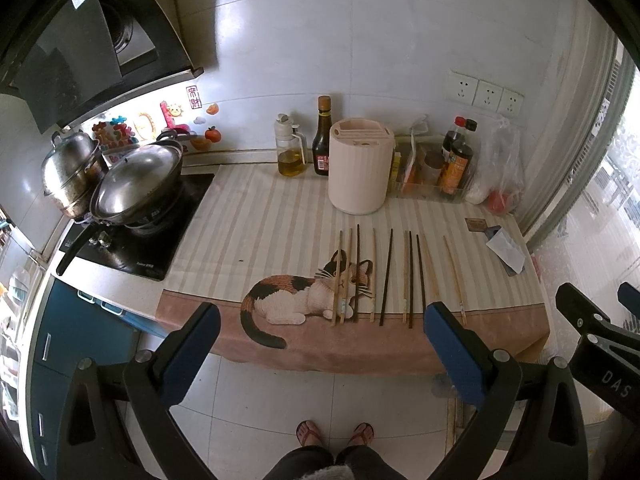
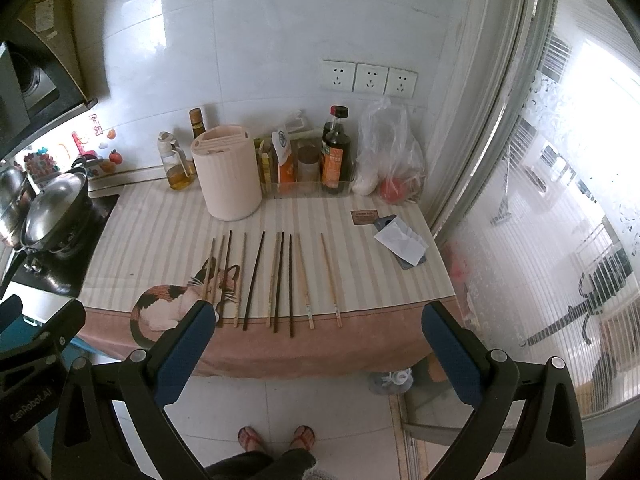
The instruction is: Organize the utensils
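Several chopsticks [image 1: 386,276], some light wood and some dark, lie side by side on a striped cloth with a cat print [image 1: 248,216]; they also show in the right wrist view [image 2: 276,280]. A pale pink round utensil holder [image 1: 360,166] with slots on top stands behind them, also seen in the right wrist view [image 2: 228,176]. My left gripper [image 1: 320,320] is open and empty, held in front of the counter edge. My right gripper [image 2: 318,320] is open and empty, likewise in front of the edge.
A stove with a lidded wok [image 1: 136,184] and a steel pot [image 1: 72,172] is at the left. Oil and sauce bottles [image 1: 322,136], a clear condiment tray [image 2: 308,168], a plastic bag [image 2: 390,152] and folded paper [image 2: 402,242] sit at the back and right. A window is at the right.
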